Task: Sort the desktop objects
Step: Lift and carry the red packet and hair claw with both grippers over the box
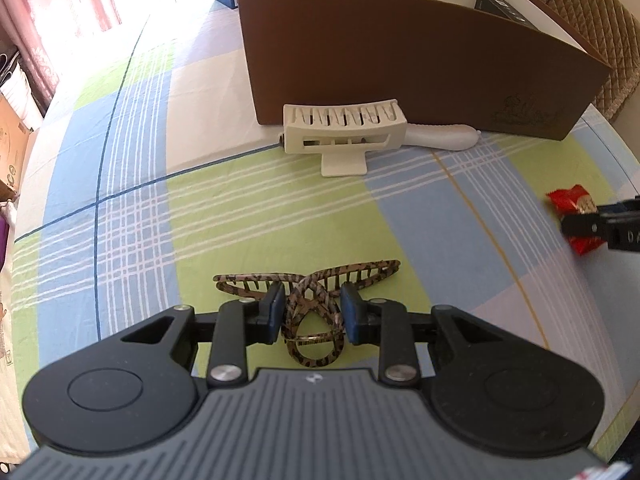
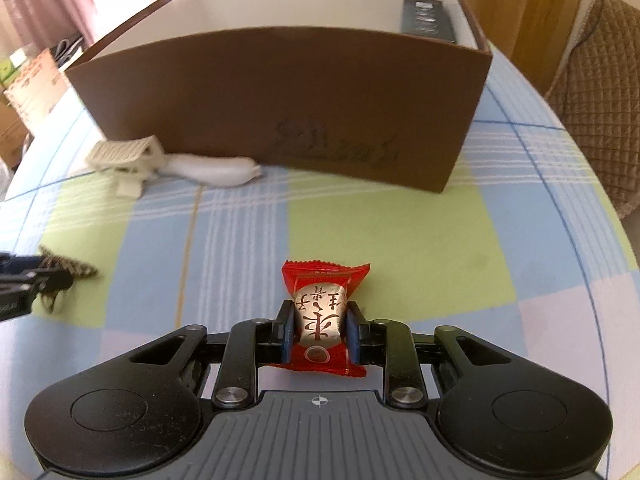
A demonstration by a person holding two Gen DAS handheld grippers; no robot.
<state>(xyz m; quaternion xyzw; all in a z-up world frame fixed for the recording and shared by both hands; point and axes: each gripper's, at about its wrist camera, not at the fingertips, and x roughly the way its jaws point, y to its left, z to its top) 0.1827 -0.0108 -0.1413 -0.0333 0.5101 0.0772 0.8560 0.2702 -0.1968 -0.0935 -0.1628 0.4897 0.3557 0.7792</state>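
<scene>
A leopard-print hair claw [image 1: 310, 308] lies on the checked tablecloth, and my left gripper [image 1: 314, 314] is shut on its looped handles. In the right wrist view the same claw [image 2: 78, 269] shows at the left edge, with the left gripper [image 2: 28, 282] on it. My right gripper [image 2: 320, 334] is shut on a red candy packet [image 2: 320, 312] with a silver label. The left wrist view catches that packet [image 1: 568, 204] and the right gripper [image 1: 596, 226] at its right edge. A brown open box [image 1: 400, 72] [image 2: 280, 100] stands behind both.
A white hair claw [image 1: 344, 132] [image 2: 124, 156] and a white elongated object [image 1: 440, 136] [image 2: 216, 170] lie against the box front. A black carton [image 2: 428, 20] sits inside the box. A quilted chair [image 2: 600, 100] stands at the right, past the table's edge.
</scene>
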